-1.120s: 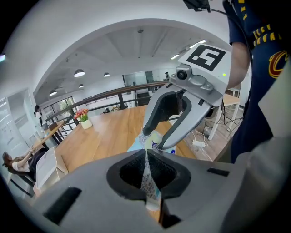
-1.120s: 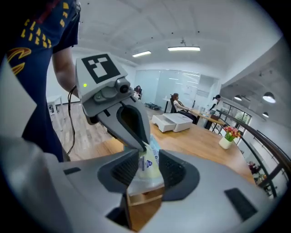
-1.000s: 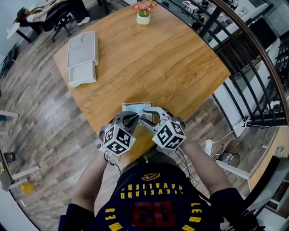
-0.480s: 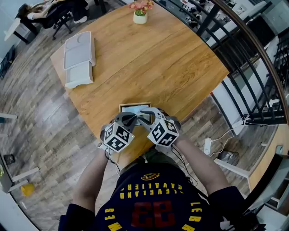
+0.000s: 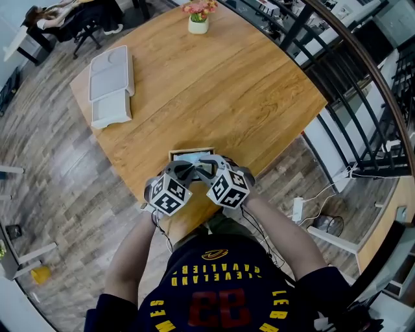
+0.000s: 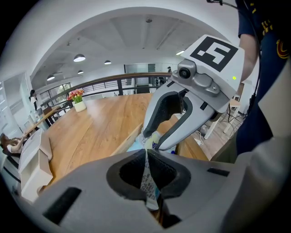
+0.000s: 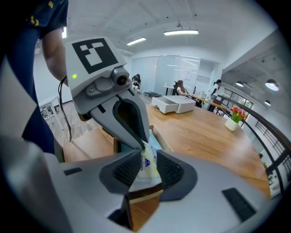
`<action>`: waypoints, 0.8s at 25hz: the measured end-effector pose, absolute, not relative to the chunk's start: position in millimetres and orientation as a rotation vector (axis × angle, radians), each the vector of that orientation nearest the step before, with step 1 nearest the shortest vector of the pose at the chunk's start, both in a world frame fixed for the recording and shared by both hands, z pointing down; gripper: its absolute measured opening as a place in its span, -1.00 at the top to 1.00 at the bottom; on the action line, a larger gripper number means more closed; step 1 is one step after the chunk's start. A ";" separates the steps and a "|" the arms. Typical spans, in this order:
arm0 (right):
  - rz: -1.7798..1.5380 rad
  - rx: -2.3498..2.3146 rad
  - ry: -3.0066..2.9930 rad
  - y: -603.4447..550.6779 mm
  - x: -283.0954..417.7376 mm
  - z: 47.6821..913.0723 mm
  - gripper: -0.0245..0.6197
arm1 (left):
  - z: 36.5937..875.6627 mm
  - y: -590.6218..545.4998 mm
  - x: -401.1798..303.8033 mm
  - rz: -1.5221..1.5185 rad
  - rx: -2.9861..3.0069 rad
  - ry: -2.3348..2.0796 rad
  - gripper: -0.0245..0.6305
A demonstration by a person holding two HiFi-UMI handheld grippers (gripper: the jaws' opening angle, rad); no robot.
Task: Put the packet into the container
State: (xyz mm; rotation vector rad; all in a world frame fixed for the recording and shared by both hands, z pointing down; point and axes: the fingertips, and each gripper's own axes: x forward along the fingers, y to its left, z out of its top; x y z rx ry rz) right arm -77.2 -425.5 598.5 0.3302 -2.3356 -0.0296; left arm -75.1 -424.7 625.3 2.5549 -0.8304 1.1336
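A small open wooden container (image 5: 192,154) with pale blue contents stands near the table's front edge. Just over it my two grippers meet tip to tip and share one small white packet (image 6: 148,183). My left gripper (image 6: 146,154) is shut on the packet's thin printed edge. Facing it, my right gripper (image 7: 147,160) has drawn its jaws in on the packet's (image 7: 148,171) puffy yellowish part, and both pads press it. In the head view the left gripper (image 5: 188,170) and right gripper (image 5: 207,170) hide the packet. The container's rim (image 7: 158,136) shows just below the packet.
A white lidded tray (image 5: 110,83) lies at the table's far left and a flower pot (image 5: 198,17) stands at its far edge. A black railing (image 5: 363,110) runs along the right. The table's front edge (image 5: 194,220) is directly under my hands.
Both grippers have sunk together with the packet toward the wooden container and now sit closer over it. The marker cubes have drawn nearer each other.
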 end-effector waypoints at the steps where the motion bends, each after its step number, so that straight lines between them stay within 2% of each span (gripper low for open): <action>1: -0.024 0.332 -2.334 -424.9 -77.3 600.3 0.57 | 627.2 -424.0 -75.0 1.138 2.553 -0.828 0.87; 14: -0.008 0.340 -2.304 -423.0 -79.9 612.5 0.57 | 637.3 -423.2 -77.7 1.135 2.524 -0.815 0.85; 16: -0.007 0.344 -2.295 -422.8 -78.2 614.3 0.57 | 636.3 -423.5 -77.6 1.126 2.524 -0.826 0.79; 20: 0.004 0.381 -2.296 -425.1 -75.1 613.4 0.57 | 629.4 -428.0 -81.5 1.087 2.531 -0.888 0.52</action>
